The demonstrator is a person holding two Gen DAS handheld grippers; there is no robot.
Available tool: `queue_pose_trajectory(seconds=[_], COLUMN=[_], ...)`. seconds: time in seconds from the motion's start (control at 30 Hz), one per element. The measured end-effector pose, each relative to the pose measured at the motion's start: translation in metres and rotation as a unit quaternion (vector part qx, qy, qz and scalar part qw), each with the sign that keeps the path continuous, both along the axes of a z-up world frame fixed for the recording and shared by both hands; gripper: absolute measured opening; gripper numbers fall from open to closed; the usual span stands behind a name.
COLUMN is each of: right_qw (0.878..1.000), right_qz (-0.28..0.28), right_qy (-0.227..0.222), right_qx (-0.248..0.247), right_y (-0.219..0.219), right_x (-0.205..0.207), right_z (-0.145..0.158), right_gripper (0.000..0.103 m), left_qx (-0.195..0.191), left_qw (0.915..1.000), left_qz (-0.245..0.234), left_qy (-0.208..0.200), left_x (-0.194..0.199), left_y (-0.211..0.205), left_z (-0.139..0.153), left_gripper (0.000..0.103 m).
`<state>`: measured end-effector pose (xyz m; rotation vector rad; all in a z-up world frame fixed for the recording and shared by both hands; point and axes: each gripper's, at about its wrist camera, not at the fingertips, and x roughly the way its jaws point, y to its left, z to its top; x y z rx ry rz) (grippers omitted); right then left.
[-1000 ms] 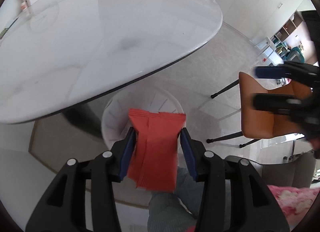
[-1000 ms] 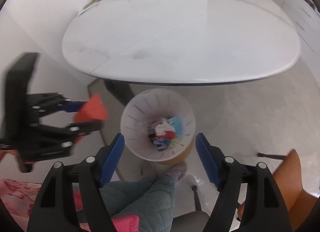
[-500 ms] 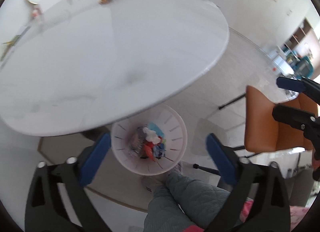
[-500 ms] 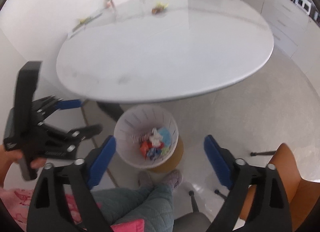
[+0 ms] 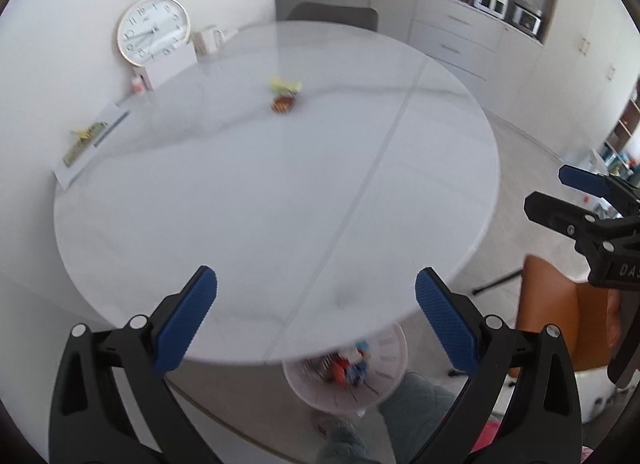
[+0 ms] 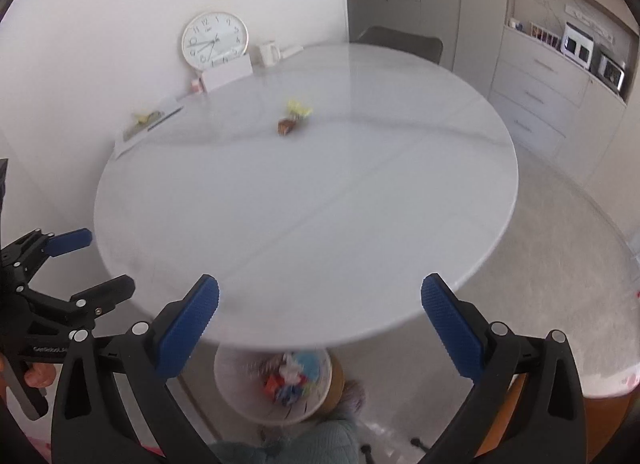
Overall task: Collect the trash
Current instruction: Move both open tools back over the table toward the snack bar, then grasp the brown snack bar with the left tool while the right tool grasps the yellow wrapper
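Note:
A yellow wrapper and a brown-red wrapper lie together far back on the round white table; they also show in the right wrist view. A white trash bin with several colourful wrappers stands on the floor under the table's near edge, also in the right wrist view. My left gripper is open and empty above the near edge. My right gripper is open and empty beside it.
A wall clock, a white box and a small jug stand at the table's back. A paper sheet lies at the back left. An orange chair stands at the right. Cabinets line the far wall.
The left gripper let go of the red packet, which dropped into the bin. Both grippers have since tilted up from the bin toward the tabletop.

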<state>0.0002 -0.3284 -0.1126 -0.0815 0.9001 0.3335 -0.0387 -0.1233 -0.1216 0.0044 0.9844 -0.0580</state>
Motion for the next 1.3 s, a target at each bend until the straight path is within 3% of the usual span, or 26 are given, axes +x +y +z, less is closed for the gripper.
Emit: queue_pose_trajectory(seconds=[0.13, 0.37, 0.53, 0.77, 0.93, 1.07, 1.2, 1.3], right_qw=[0.999, 0.989, 0.976, 0.968, 0.968, 0.964, 0.961, 0.959], right_qz=[0.032, 0.143, 0.215, 0.247, 0.244, 0.253, 0.262, 0.268], right_qy=[-0.004, 0.027, 0.047, 0.051, 0.065, 0.078, 0.084, 0.091], right_qx=[0.009, 0.007, -0.010, -0.014, 0.001, 0.005, 0.005, 0.008], right_y=[0.006, 0.038, 0.069, 0.104, 0.113, 0.122, 0.130, 0.136], right_x=[0.054, 0.211, 0.317, 0.425, 0.467, 0.489, 0.496, 0.498], right_z=[-0.001, -0.027, -0.043, -0.078, -0.100, -0.118, -0.126, -0.130], right_gripper=[0.101, 0.101, 0.101, 0.101, 0.101, 0.101, 0.101, 0.101], left_qx=[-0.001, -0.011, -0.040, -0.008, 0.012, 0.013, 0.010, 0.016], left_qw=[0.9995, 0.9942, 0.9858, 0.9842, 0.9909, 0.9943, 0.9962, 0.9969], left_qz=[0.029, 0.104, 0.162, 0.177, 0.133, 0.102, 0.077, 0.066], left_qy=[-0.015, -0.024, -0.020, 0.001, 0.014, 0.028, 0.039, 0.040], left_x=[0.045, 0.160, 0.249, 0.336, 0.380, 0.406, 0.421, 0.421], left_y=[0.005, 0.002, 0.003, 0.006, 0.013, 0.021, 0.024, 0.022], left_z=[0.004, -0.016, -0.043, -0.097, -0.133, -0.152, -0.164, -0.166], left_gripper=[0.095, 0.095, 0.095, 0.095, 0.091, 0.075, 0.048, 0.045])
